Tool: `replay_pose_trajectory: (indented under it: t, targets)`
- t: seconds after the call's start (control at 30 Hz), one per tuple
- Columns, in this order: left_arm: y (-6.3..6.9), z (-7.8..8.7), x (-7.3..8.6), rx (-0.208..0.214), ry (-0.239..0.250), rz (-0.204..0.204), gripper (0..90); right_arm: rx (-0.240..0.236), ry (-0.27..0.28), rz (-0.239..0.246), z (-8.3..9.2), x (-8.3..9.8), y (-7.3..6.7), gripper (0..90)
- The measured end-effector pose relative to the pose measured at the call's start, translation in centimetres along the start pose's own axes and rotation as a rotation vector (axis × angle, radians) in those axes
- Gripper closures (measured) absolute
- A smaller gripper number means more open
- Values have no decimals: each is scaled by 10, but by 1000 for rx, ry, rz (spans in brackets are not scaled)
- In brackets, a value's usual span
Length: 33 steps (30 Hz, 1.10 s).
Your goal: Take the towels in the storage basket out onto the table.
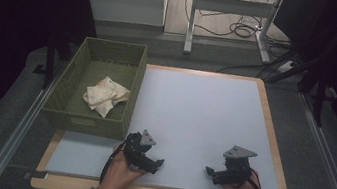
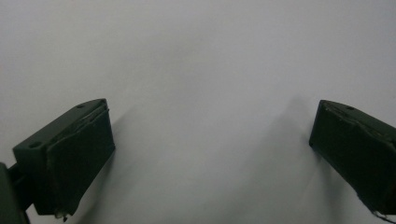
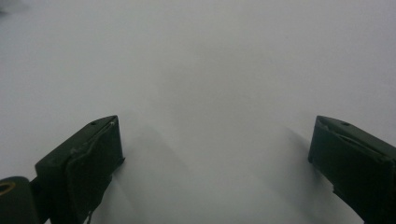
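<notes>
High view: crumpled cream cloth [image 1: 105, 95] lies in the ribbed olive-green plastic basket [image 1: 72, 116]. Left tool [image 1: 158, 165] and right tool [image 1: 209, 172] rest released, empty, over the smooth pale-grey foam mat [image 1: 199, 109].

cloth [image 1: 105, 95] in basket [image 1: 82, 121], left of mat [image 1: 204, 115]

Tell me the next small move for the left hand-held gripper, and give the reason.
Probably lift the left hand-held gripper from the grey mat and swing it toward the crumpled cloth in the green basket. Its jaws stand wide open with nothing between them, the cloth is the one loose thing near it, and the basket lies just beyond that hand.
</notes>
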<state>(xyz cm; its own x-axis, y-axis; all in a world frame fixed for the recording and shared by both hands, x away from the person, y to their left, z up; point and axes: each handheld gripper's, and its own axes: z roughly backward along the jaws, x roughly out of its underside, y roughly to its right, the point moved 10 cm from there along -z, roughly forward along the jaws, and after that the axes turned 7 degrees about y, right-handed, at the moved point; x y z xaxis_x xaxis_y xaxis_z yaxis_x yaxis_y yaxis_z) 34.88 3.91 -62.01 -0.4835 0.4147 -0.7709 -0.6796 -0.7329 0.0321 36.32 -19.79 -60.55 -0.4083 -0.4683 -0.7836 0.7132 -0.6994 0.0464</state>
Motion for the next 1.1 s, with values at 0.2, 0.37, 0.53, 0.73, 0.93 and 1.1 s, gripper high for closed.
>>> replay_pose_trajectory:
  t: [0.2, 0.37, 0.53, 0.73, 0.93, 1.1]
  targets:
    - [0, 0, 0, 2, -1, 4, 0, 0, 0, 1, 0, 0, 0, 30]
    - [0, 0, 0, 5, 0, 6, 0, 0, 0, -1, 0, 0, 0, 31]
    - [0, 0, 0, 6, 0, 7, 0, 0, 0, 0, 0, 0, 0, 31]
    - [0, 0, 0, 5, -1, 5, 0, 0, 0, -1, 0, 0, 0, 31]
    - [0, -1, -2, 18, -3, -6, 2, 1, 1, -1, 0, 0, 0, 31]
    - [2, -4, -8, 18, -7, -41, 13, 1, 1, 1, 0, 0, 0, 31]
